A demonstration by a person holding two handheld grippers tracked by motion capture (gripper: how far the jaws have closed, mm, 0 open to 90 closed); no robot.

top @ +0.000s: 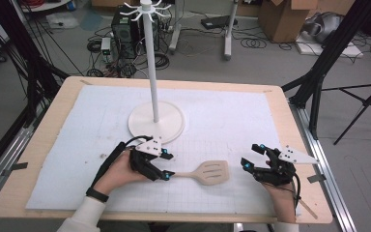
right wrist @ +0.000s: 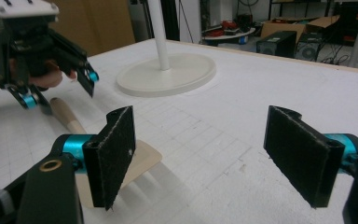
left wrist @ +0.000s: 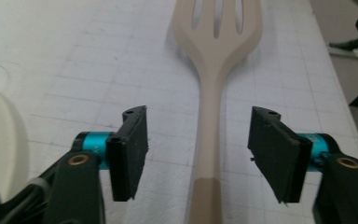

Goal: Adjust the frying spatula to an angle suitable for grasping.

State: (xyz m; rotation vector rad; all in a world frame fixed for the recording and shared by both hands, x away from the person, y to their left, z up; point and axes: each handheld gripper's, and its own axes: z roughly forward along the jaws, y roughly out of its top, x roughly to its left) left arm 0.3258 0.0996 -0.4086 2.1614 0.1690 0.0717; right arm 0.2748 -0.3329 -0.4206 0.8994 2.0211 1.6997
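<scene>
On the white gridded mat (top: 232, 116) lies the slotted spatula (top: 211, 172), its handle between the left gripper (left wrist: 198, 151) pads, which stand clear (handle end cut off below). Right gripper (right wrist: 198, 158) gapes, holding nothing, near the blade. Rack base (top: 156, 123) stands behind; cables litter the floor (top: 251, 53).

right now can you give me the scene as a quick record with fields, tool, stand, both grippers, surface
tool: beige slotted spatula lying flat on the mat, handle pointing at the left gripper
left gripper: open, jaws either side of the spatula handle, pads not touching it
right gripper: open, nothing between the jaws, apart from the spatula head
stand: white pole stand upright behind the spatula, round base on the mat, hooks on top
surface: white gridded mat on a wooden table
</scene>
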